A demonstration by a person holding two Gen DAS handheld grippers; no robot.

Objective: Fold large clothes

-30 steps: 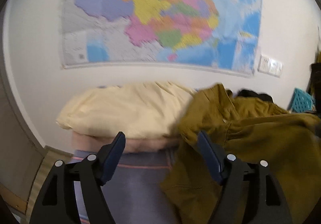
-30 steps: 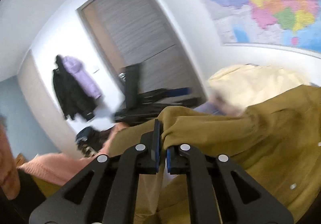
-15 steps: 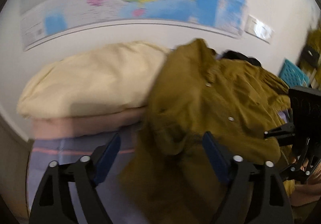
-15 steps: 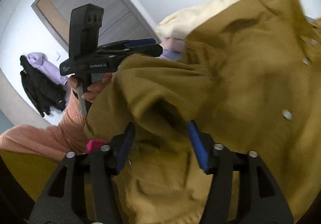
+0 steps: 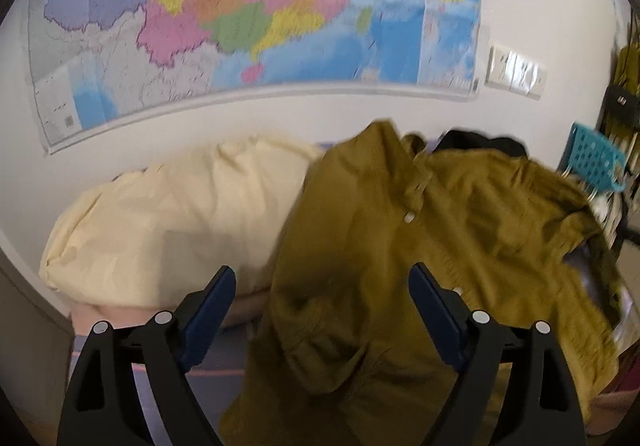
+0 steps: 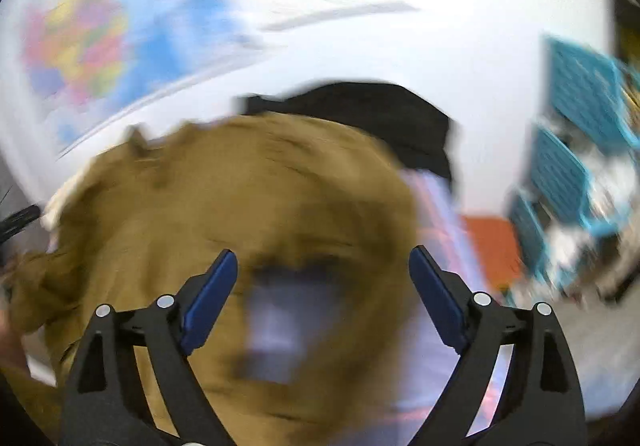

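Right wrist view is motion-blurred; details smear. A wall map [image 5: 256, 14] hangs at 12 o'clock, a cream pillow [image 5: 172, 222] at 9. The olive jacket [image 5: 420, 266] lies crumpled on the bed, under both claws. Left claw [image 5: 322, 288] gapes empty. Right claw [image 6: 322, 278] has just been opening, nothing pinched.

olive shirt [image 5: 440, 230] | cream pillow [image 5: 172, 222] | multicoloured map [image 5: 248, 6] | teal basket [image 5: 596, 156]

No legible txt; wall map [image 5: 256, 18] labels too blurred to read.
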